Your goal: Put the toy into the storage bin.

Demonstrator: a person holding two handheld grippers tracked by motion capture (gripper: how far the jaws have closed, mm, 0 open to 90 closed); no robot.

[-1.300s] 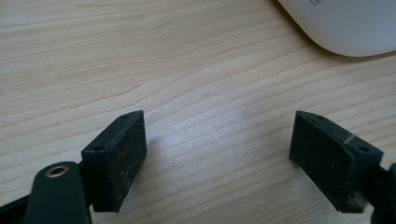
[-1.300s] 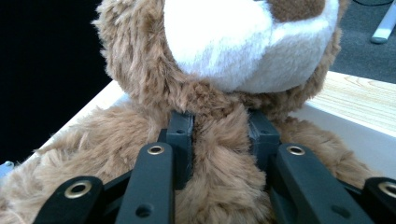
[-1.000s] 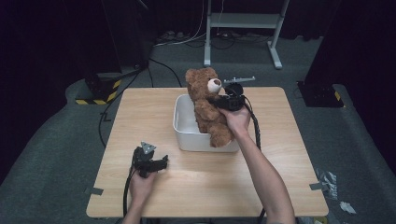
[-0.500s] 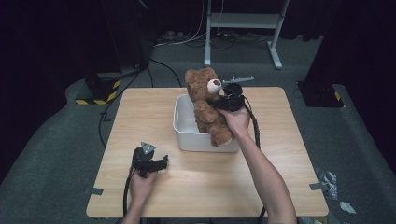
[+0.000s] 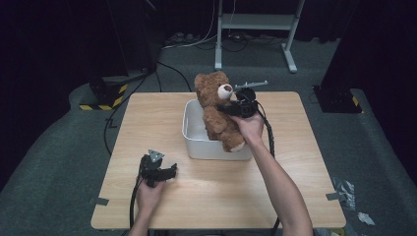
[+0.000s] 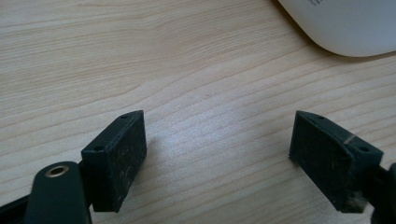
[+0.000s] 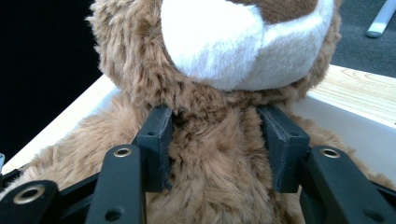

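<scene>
A brown teddy bear (image 5: 215, 101) with a white muzzle sits upright in a white bin (image 5: 196, 143) at the middle of the wooden table (image 5: 295, 162). My right gripper (image 5: 227, 109) reaches the bear from the right at chest height. In the right gripper view its jaws (image 7: 215, 140) flank the bear's (image 7: 233, 42) neck and chest; they have just been opening, and the fur between them looks loose, not squeezed. My left gripper (image 5: 172, 170) rests low over the table's near left part. Its jaws (image 6: 217, 154) stand wide apart over bare wood.
The bin's rounded corner (image 6: 345, 23) lies just beyond the left gripper. Cables trail from both grippers toward the near edge. A yellow-black striped block (image 5: 101, 98) and a metal stand (image 5: 255, 29) sit on the grey floor past the table.
</scene>
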